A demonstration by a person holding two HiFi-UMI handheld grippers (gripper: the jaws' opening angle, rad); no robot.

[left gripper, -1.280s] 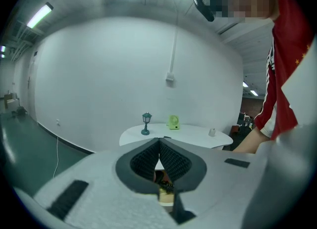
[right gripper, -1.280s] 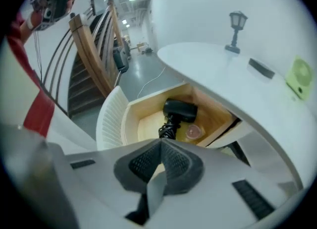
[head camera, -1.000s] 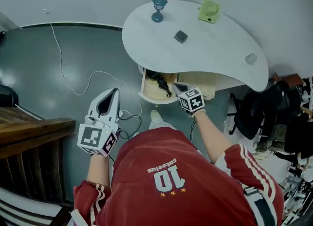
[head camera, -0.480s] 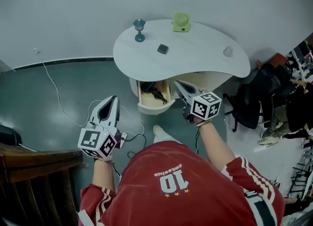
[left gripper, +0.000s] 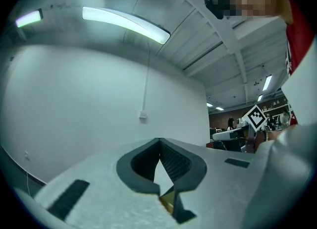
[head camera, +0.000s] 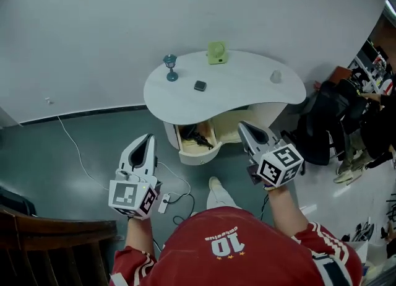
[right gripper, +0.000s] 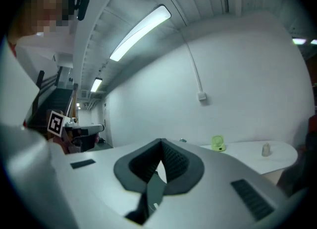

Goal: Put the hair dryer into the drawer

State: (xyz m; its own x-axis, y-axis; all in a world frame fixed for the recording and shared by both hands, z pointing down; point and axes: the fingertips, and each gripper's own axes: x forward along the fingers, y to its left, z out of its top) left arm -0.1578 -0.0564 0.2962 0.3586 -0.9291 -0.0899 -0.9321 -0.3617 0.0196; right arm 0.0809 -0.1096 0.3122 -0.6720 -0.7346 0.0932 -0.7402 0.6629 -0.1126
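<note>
Dark hair dryer [head camera: 198, 137], seemingly in open drawer [head camera: 190, 155], well apart from both closed jaws

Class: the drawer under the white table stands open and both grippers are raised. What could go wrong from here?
1. The drawer stands open with the hair dryer inside; if its cord lies over the rim, pushing the drawer shut may pinch it.
2. A white cable trails across the floor near the person's shoe, so a step forward could snag it.
</note>
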